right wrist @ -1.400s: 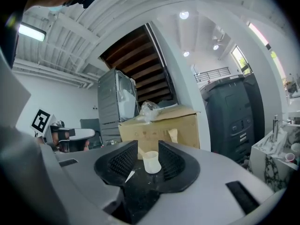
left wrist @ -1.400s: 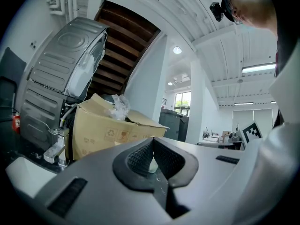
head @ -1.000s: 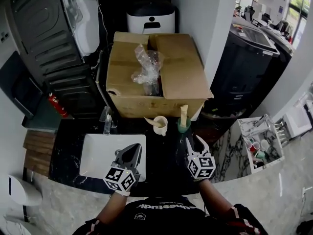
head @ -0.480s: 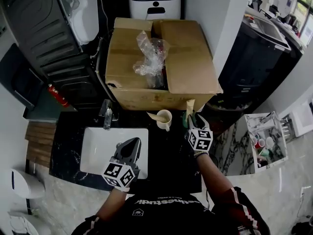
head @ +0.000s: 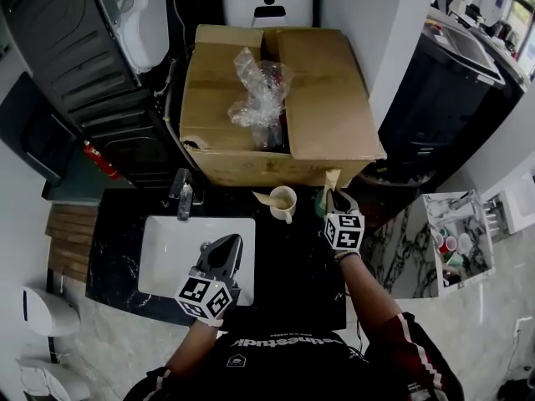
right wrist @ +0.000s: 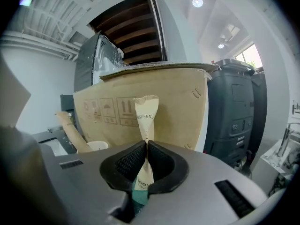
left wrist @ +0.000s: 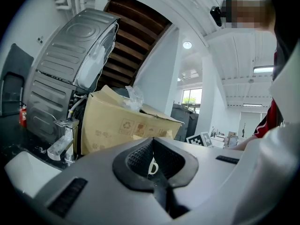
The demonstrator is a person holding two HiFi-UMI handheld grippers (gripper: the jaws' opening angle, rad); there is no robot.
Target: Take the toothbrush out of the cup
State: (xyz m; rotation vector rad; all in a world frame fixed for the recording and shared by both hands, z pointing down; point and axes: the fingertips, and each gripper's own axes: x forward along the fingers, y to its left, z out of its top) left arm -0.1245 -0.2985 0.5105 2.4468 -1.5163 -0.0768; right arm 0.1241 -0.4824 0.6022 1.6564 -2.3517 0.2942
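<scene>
While its jaws are closing, the right gripper [right wrist: 146, 145] [head: 337, 200] has its ribbed pads pressed on the paper-wrapped toothbrush [right wrist: 146, 114] [head: 332, 178], and the wrapper is pinched to a narrow waist between them. The toothbrush stands nearly upright, with its frayed paper top above the jaws and its lower end down in the green cup [right wrist: 139, 198] [head: 321, 210]. That cup sits at the back of the dark counter [head: 288, 266], just in front of the cardboard box [right wrist: 178, 107] [head: 326, 115].

Just to the left of the green cup is a pale mug [right wrist: 97, 146] [head: 283, 200]. A second paper-wrapped stick [right wrist: 70, 128] [head: 263, 199] sits in it and leans out to the left.

Nearer the person, the left gripper [left wrist: 152, 142] [head: 227, 253] has its jaws fully together with nothing between them. It points level towards the box from over the right edge of the white sink [head: 167, 249]. The tap [left wrist: 63, 142] [head: 183, 195] stands at the back of the sink.

Crumpled clear plastic [head: 259, 90] lies in the open top of the box. A black bin [head: 426, 107] stands to the right of the box.
</scene>
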